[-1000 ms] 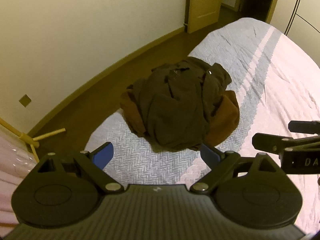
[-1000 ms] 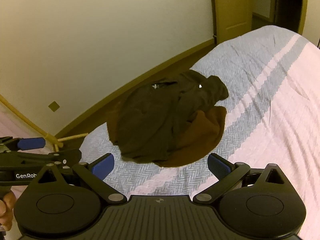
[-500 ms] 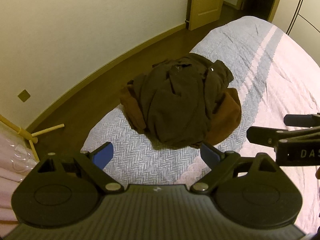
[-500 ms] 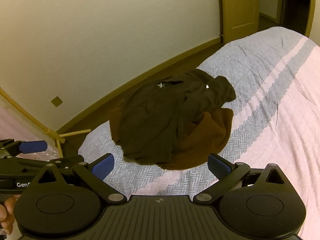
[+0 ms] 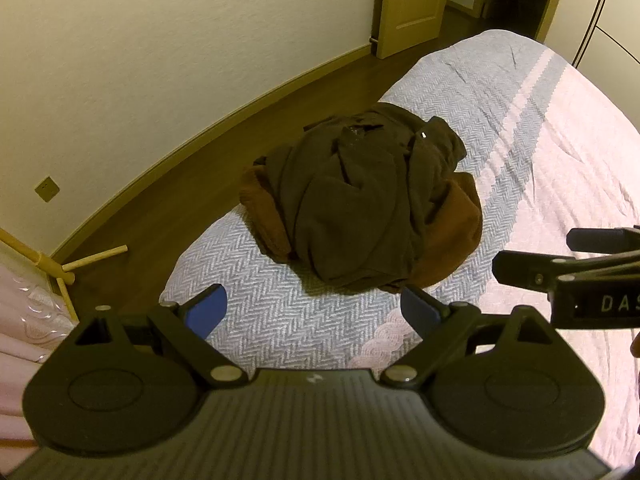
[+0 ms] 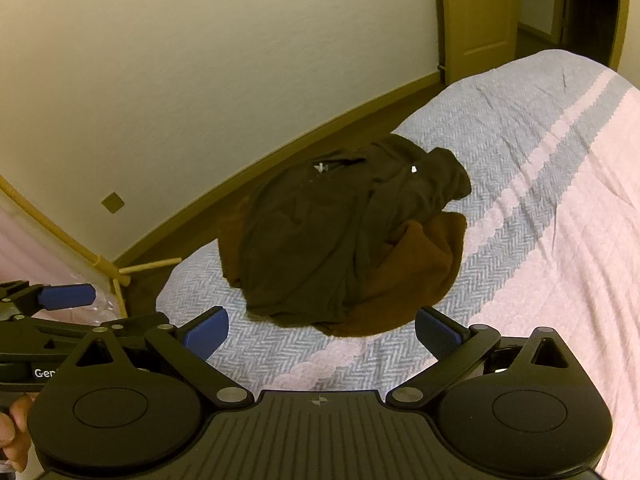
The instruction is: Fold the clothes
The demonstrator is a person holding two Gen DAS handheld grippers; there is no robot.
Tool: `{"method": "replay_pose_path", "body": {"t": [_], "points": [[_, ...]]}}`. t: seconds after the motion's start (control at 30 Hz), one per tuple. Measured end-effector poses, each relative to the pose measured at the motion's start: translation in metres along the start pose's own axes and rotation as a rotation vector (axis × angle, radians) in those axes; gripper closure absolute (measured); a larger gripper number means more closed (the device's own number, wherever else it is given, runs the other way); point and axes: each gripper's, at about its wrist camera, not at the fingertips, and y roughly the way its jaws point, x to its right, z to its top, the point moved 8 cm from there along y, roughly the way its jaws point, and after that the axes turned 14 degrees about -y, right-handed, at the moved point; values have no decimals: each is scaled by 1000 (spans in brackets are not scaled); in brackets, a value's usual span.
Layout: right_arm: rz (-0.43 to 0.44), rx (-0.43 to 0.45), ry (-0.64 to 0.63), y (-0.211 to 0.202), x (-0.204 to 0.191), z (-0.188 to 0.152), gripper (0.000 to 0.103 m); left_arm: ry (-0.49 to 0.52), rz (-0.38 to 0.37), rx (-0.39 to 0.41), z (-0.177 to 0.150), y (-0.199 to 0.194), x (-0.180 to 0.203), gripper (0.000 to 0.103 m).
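Now both tools have drawn closer: left gripper and right gripper hang spread wide, empty, over the crumpled dark garment near the bed's left edge; folding hasn't begun.

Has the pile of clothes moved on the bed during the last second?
No. The pile of clothes lies on the same blue band of the bed; only the cameras shifted.
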Motion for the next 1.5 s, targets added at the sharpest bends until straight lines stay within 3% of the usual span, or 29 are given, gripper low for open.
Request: {"method": "replay_pose_path", "body": {"t": [1.5], "points": [[4,-9,24,0,13,-5,1,8,-8,-13,-4,4,6,11]]}}
